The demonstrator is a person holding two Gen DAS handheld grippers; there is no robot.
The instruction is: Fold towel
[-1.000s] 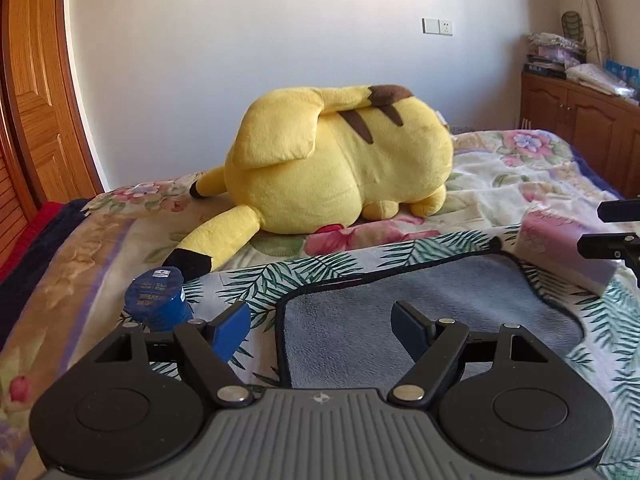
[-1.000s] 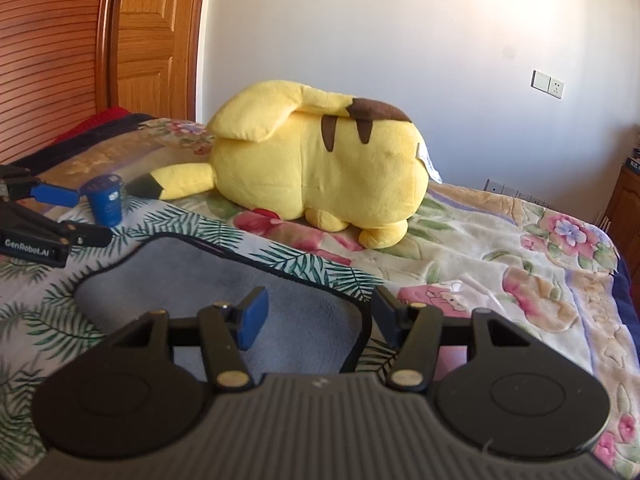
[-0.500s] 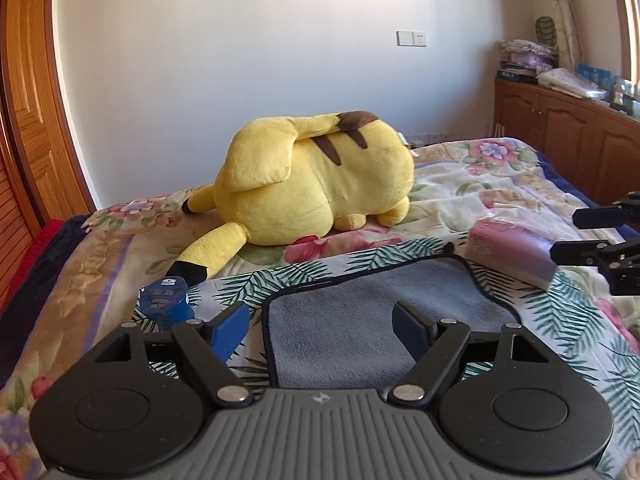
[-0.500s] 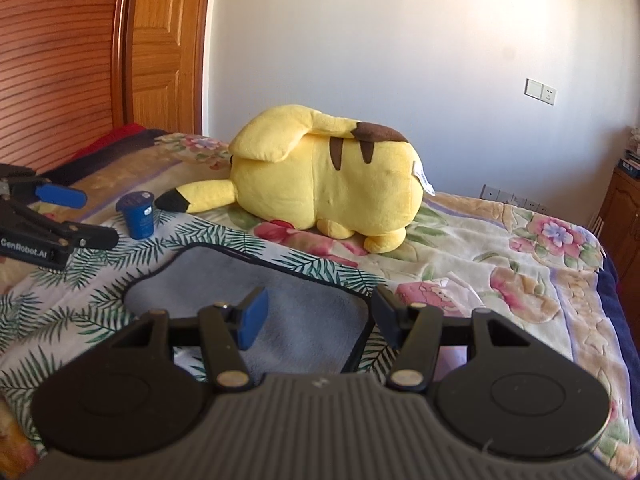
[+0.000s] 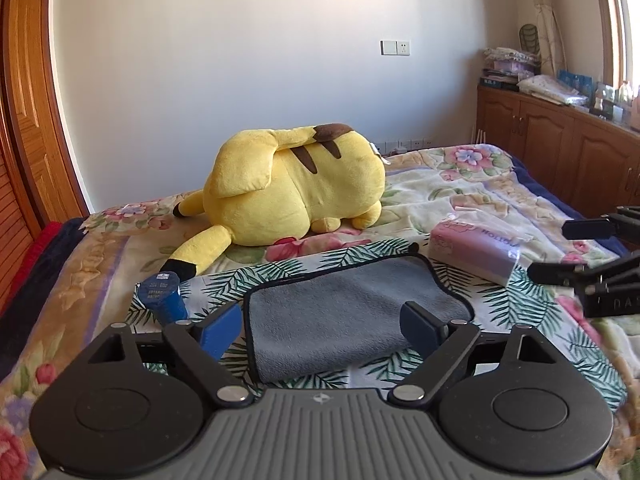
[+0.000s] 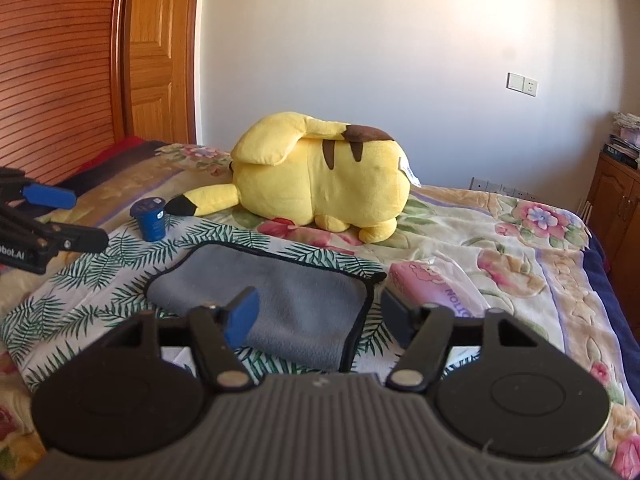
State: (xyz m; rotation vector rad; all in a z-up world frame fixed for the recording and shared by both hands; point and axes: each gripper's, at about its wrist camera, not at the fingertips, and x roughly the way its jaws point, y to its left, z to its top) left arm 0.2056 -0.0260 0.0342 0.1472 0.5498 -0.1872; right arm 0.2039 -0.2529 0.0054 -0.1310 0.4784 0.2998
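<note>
A grey towel [image 5: 344,312] with a black hem lies on a palm-leaf cloth [image 5: 288,268] on the bed; it also shows in the right wrist view [image 6: 276,296]. It looks folded, its near edge thick. My left gripper [image 5: 320,326] is open and empty, raised above the towel's near edge. My right gripper [image 6: 316,314] is open and empty, above the towel's near right corner. The right gripper shows at the right edge of the left wrist view [image 5: 576,250], and the left gripper at the left edge of the right wrist view [image 6: 68,218].
A large yellow plush toy [image 5: 296,188] lies behind the towel. A blue cup [image 5: 162,296] stands at the towel's left. A pink wrapped pack [image 5: 476,250] lies at its right. A wooden cabinet [image 5: 560,140] stands to the right, a wooden door [image 6: 156,60] to the left.
Both grippers have pulled back and risen away from the towel, so more of the bed and room shows. Both stayed open. The towel has not moved.
</note>
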